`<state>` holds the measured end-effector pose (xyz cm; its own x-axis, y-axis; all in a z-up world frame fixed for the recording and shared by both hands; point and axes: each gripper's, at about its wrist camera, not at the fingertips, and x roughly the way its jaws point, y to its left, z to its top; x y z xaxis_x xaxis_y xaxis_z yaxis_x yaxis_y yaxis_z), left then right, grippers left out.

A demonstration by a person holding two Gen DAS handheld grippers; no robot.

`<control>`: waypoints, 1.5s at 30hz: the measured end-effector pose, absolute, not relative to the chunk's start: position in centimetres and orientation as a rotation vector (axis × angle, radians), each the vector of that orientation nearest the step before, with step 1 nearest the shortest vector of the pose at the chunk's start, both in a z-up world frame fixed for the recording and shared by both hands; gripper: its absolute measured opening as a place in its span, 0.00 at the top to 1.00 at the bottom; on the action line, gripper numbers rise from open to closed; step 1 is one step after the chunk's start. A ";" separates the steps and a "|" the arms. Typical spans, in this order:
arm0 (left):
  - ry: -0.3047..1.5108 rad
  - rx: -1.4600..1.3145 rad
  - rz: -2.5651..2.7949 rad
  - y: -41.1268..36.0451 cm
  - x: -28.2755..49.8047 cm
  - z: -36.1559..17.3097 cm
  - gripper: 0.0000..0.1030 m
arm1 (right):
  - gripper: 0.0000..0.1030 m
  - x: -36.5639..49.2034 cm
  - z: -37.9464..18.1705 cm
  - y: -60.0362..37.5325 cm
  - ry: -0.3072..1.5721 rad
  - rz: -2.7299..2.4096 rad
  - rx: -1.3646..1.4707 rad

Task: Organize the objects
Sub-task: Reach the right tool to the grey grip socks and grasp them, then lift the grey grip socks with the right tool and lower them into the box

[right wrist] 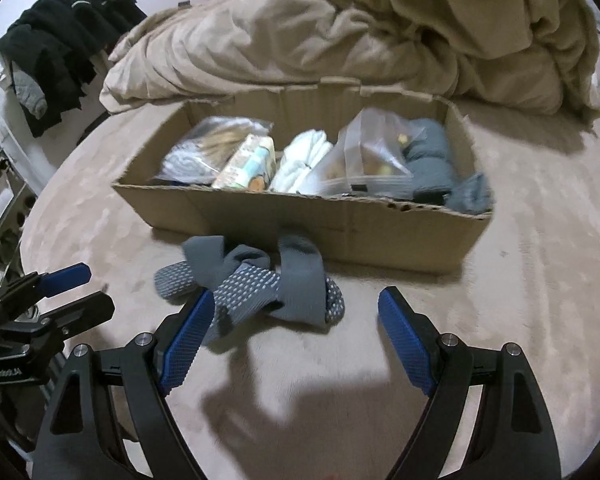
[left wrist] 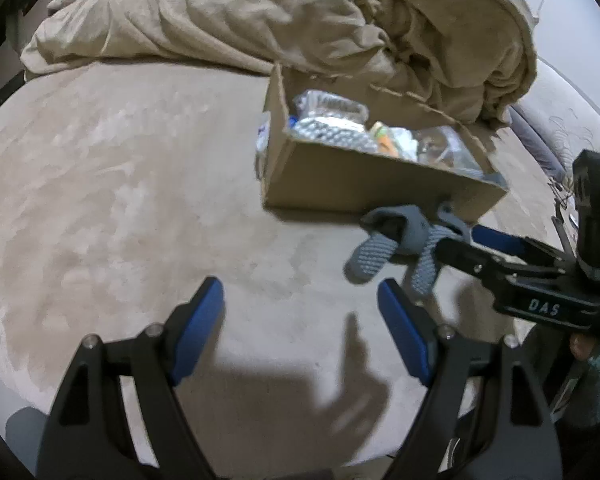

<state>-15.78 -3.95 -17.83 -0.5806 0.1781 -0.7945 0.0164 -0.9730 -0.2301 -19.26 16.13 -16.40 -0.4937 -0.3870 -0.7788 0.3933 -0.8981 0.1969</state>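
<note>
Grey grip-dot socks (right wrist: 256, 288) lie tangled on the beige bed in front of an open cardboard box (right wrist: 260, 216). The box holds plastic bags, a white cloth and rolled grey socks (right wrist: 432, 160). My right gripper (right wrist: 296, 332) is open just short of the socks, its left finger beside them. My left gripper (left wrist: 300, 328) is open and empty over bare bedspread, left of the socks (left wrist: 396, 248). In the left wrist view the box (left wrist: 364, 184) sits ahead and the right gripper (left wrist: 480, 252) reaches in from the right. In the right wrist view the left gripper (right wrist: 76, 284) shows at the left edge.
A crumpled beige duvet (right wrist: 340, 36) is piled behind the box. Black clothes (right wrist: 64, 40) hang on a rack at the left. The bed's left edge (right wrist: 32, 208) drops off beside it.
</note>
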 end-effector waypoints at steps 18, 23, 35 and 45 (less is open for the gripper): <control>-0.390 -1.397 2.676 -4.7 -15.9 -18.0 0.21 | 0.69 -19.3 -17.9 13.2 0.017 -2.302 1.228; -0.378 -1.361 2.695 -4.7 -14.9 -16.2 0.21 | 0.71 -17.9 -16.7 14.1 0.014 -2.311 1.227; -0.322 -1.284 2.715 -3.5 -12.7 -12.0 0.21 | 0.71 -15.2 -11.8 16.6 -0.009 -2.353 1.160; -0.306 -1.214 2.756 -3.4 -12.8 -9.1 0.21 | 0.71 -14.9 -7.8 17.5 -0.041 -2.391 1.052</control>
